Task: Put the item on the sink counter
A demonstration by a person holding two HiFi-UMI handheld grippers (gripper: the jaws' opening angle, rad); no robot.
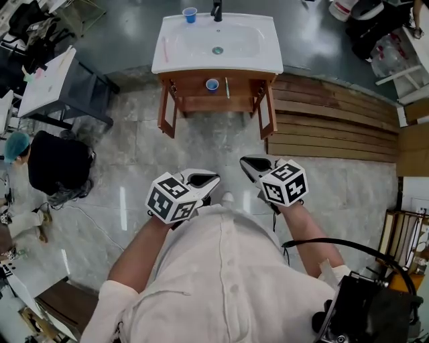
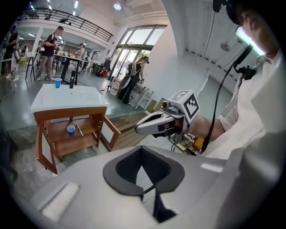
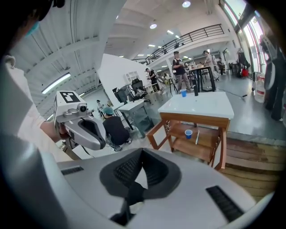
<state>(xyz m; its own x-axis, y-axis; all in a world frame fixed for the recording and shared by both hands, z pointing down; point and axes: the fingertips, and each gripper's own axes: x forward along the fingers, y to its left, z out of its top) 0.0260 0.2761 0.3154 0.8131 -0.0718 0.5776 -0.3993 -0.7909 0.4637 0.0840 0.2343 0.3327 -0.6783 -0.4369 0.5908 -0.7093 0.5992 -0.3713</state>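
Note:
The white sink counter (image 1: 267, 61) tops a wooden cabinet with both doors swung open, well ahead of me across the floor. On its inner shelf stand a small blue cup (image 1: 212, 84) and a toothbrush (image 1: 227, 87). Another blue cup (image 1: 190, 15) sits on the counter beside the black faucet (image 1: 216, 10), and a pink stick (image 1: 165, 48) lies at the counter's left edge. My left gripper (image 1: 212, 179) and right gripper (image 1: 245, 161) hover side by side near my chest, both shut and empty. The shelf cup (image 3: 188, 133) also shows in the right gripper view.
A grey table with a white top (image 1: 50, 80) stands at the left, and a person in black with a teal cap (image 1: 57, 164) sits below it. A wooden slat platform (image 1: 335, 120) lies to the right of the cabinet. More people stand far behind the sink.

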